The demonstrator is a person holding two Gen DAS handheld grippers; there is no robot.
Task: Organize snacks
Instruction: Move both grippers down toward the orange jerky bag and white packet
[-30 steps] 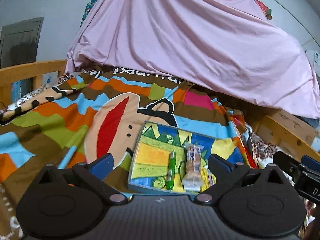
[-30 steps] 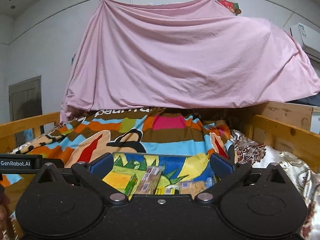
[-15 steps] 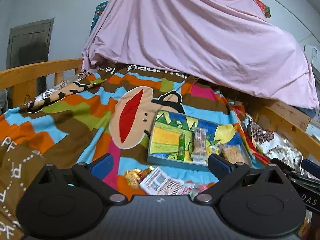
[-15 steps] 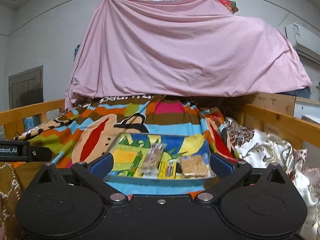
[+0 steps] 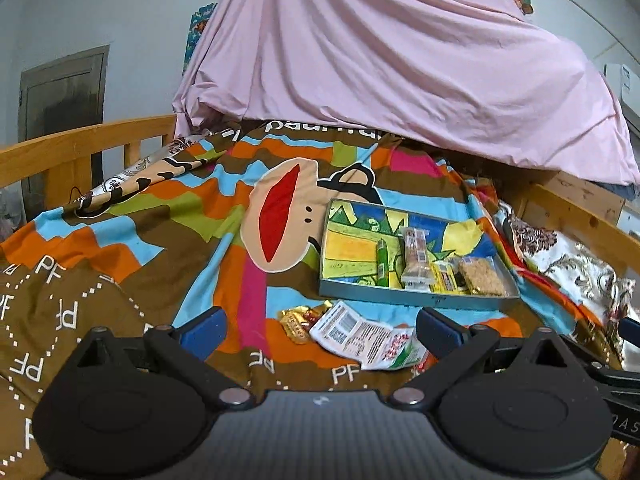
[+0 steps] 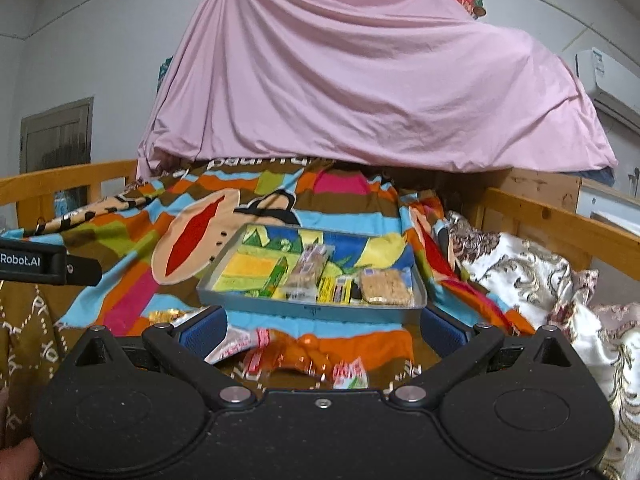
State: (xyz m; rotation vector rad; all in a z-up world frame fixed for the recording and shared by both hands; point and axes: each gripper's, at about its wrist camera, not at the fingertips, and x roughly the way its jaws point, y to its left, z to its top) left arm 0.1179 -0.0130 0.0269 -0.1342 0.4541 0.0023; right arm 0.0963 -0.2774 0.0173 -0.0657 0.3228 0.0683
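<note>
We list: a striped monkey-face blanket (image 5: 168,240) over the bed, a pink sheet (image 6: 360,92) draped behind, wooden bed rails (image 6: 560,220), a door (image 5: 60,92), an air conditioner (image 6: 608,80).

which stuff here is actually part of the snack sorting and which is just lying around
Part of the job:
- tray
- green stick snack, clear-wrapped bar, yellow packet and oat bar, all in the tray
- gold wrapper, white sachet and orange packet, loose on the blanket

Just lying about:
- striped blanket
- pink sheet
- wooden bed rail
- floral quilt
</note>
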